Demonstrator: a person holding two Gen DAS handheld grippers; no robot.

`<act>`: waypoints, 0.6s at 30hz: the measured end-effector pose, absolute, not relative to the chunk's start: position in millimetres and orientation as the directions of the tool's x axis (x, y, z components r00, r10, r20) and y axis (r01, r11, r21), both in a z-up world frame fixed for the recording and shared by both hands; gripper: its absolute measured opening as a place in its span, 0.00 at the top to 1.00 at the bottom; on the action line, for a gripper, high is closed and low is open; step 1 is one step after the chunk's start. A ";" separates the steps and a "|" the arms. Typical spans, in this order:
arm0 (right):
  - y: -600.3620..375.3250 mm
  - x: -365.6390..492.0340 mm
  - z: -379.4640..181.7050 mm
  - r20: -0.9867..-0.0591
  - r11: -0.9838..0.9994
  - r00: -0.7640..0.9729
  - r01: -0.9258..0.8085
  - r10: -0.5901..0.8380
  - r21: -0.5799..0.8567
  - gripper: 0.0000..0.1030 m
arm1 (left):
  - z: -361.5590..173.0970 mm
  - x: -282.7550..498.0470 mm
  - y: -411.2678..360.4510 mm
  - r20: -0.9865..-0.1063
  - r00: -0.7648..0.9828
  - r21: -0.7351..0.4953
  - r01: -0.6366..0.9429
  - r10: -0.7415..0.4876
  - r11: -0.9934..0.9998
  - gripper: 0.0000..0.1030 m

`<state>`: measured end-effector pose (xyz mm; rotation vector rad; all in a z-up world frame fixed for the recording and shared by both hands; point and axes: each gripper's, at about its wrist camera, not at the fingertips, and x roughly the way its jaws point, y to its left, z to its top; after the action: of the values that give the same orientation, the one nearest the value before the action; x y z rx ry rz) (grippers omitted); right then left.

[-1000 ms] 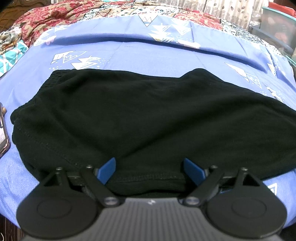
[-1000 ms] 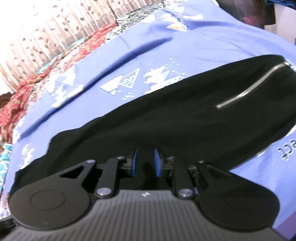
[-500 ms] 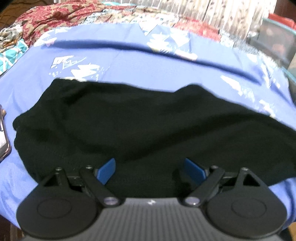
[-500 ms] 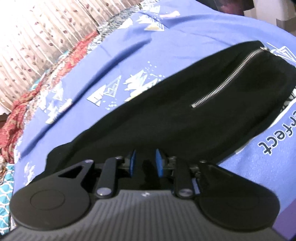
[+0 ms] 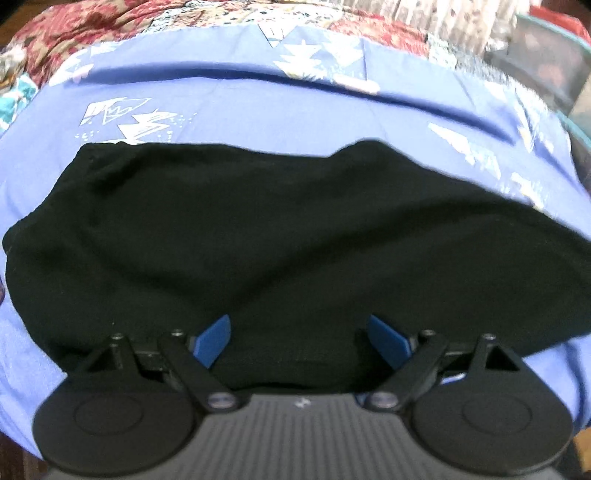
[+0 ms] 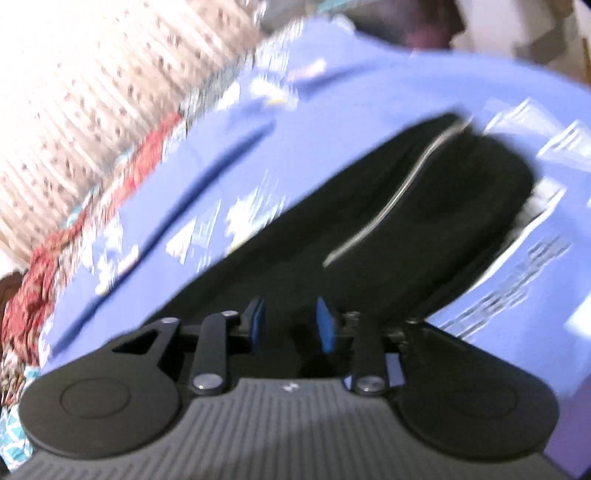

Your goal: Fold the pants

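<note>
Black pants (image 5: 295, 240) lie flat across a blue bedsheet (image 5: 258, 110). My left gripper (image 5: 300, 339) hovers over their near edge, open wide, its blue pads (image 5: 212, 339) apart with only cloth below them. In the blurred right wrist view the same pants (image 6: 369, 229) run up to the right, a silver zipper (image 6: 391, 195) showing on them. My right gripper (image 6: 290, 323) sits low over the pants' near part. Its jaws are opening, with a clear gap between the pads (image 6: 255, 321) and dark fabric seen behind the gap. I see no cloth pinched.
The blue sheet (image 6: 229, 155) carries white triangle prints and some lettering at the right. A red floral quilt (image 5: 74, 29) and a patterned curtain (image 6: 92, 92) lie beyond it. A clear plastic box (image 5: 546, 66) stands at the far right of the bed.
The right gripper's pads have spread apart. Its view has swung and rolled, so the zipper now sits nearer the middle, in blur. The left view has barely shifted.
</note>
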<state>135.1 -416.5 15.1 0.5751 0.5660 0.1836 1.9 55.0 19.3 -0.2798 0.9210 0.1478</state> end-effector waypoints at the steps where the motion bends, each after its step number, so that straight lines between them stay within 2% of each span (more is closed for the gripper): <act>1: -428.2 131.2 14.2 -0.441 0.817 0.843 0.003 0.308 0.576 0.61 | 23.7 1.7 54.7 -0.793 0.610 -0.190 -0.240 -0.004 0.952 0.18; 6: -475.3 118.6 -6.1 -0.407 0.733 0.875 0.094 0.262 0.674 0.46 | 37.5 8.1 40.1 -0.770 0.636 -0.230 -0.188 -0.060 0.955 0.18; 10: -491.8 118.1 -25.4 -0.401 0.644 0.876 0.146 0.269 0.751 0.45 | 32.1 18.8 22.5 -0.794 0.601 -0.230 -0.152 -0.095 0.961 0.18; 18: -503.5 161.6 -27.1 -0.337 0.618 0.903 0.107 0.268 0.779 0.43 | 17.0 26.8 13.0 -0.842 0.535 -0.191 -0.162 -0.076 0.968 0.18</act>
<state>161.6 -503.6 -27.1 0.9083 0.4511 0.0961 26.8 13.0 17.0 -0.2592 1.0084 0.0521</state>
